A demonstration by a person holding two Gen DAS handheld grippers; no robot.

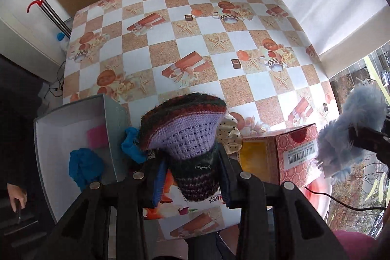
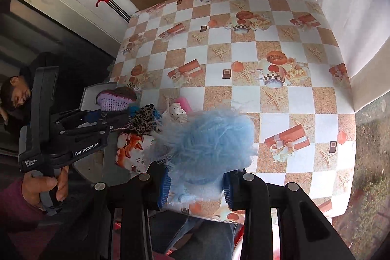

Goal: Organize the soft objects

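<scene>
left gripper [image 1: 192, 177]: clamped on knit hat [image 1: 185, 128], pads pressed into its dark narrow end; purple flared part and striped brim stuck out ahead of the jaws
right gripper [image 2: 195, 184]: jaws narrow, closed on blue fluffy thing [image 2: 207, 140], fluff bulged out above the pads
hat vs grey box [image 1: 73, 133]: hat hung just right of the box's right wall and above it; box lay to the left of the left gripper
hat axis: ran along the gripper fingers, brim away from the camera
grey box contents: pink item [image 1: 97, 137] at the back, blue cloth [image 1: 84, 167] nearer front; white floor bare in the back left part
red box [image 1: 296, 154]: right of grey box, open, yellow inside; spotted cream item [image 1: 228, 135] between the two boxes, just behind the hat
other loose pieces: blue scrap [image 1: 131, 145] draped at grey box's right wall; leopard print cloth [image 2: 143, 122] beside the left gripper in the right wrist view
fluffy thing vs red box: held right of it in the left wrist view, off the table, apart from the box
nearer arm (judgement): left for grey box, right for red box
edges: grey box sat at the near left table edge, its right wall stood between hat and box floor, so the hat probably had to clear that wall before lowering
open room: table [image 1: 195, 40] beyond the boxes was bare, free for swinging either gripper
step (judgement): both items lifted, not yet placed; which box each belonged in, cannot tell
risk (judgement): hat brim wide and floppy, could catch on the box wall or the blue scrap
</scene>
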